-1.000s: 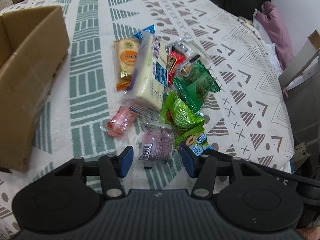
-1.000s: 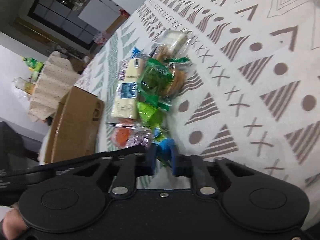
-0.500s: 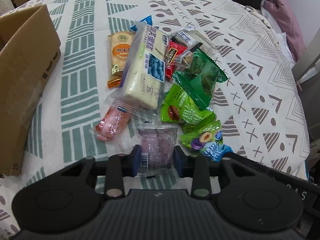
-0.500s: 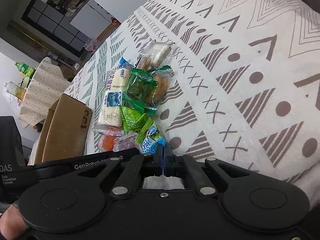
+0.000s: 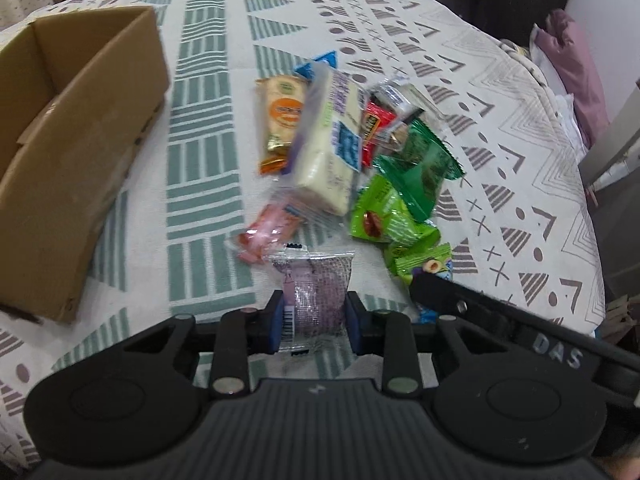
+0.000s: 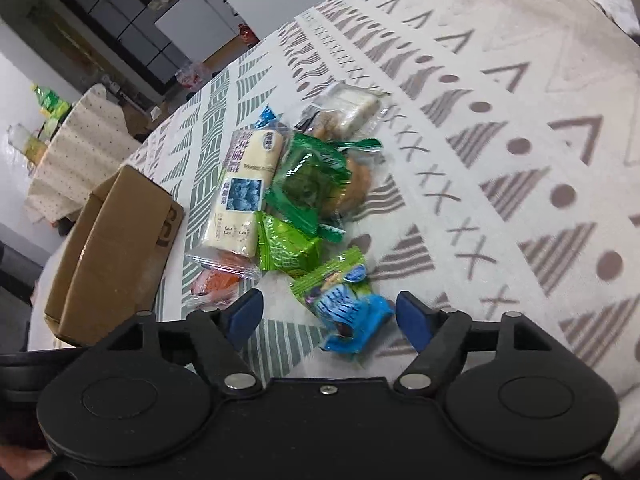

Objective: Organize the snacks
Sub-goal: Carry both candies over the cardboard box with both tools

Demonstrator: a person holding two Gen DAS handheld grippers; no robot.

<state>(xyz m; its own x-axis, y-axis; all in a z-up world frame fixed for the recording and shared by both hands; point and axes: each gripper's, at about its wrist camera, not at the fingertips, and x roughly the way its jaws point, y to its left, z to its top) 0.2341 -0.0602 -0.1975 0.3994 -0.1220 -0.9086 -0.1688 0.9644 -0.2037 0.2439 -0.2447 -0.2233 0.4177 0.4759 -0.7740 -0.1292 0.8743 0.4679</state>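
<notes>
My left gripper [image 5: 312, 322] is shut on a purple snack packet [image 5: 314, 292] and holds it just above the patterned tablecloth [image 5: 208, 184]. Behind it lies the snack pile: a pink packet [image 5: 268, 232], a long cream cake pack [image 5: 330, 148], an orange biscuit pack [image 5: 282, 116], bright green packets [image 5: 380, 216] and a dark green one [image 5: 424, 160]. My right gripper [image 6: 330, 316] is open, its fingers on either side of a blue and green packet [image 6: 344, 300] that lies on the cloth. The cream pack [image 6: 246, 188] and green packets [image 6: 288, 246] lie beyond it.
An open cardboard box [image 5: 68, 152] stands on the left of the table; it also shows in the right wrist view [image 6: 108, 248]. The right gripper's arm [image 5: 500, 320] crosses the lower right of the left wrist view. Pink bedding [image 5: 572, 64] lies past the table's right edge.
My left gripper closed on the purple packet and lifted it. My right gripper, shut before, has opened and the blue and green packet lies between its fingers.
</notes>
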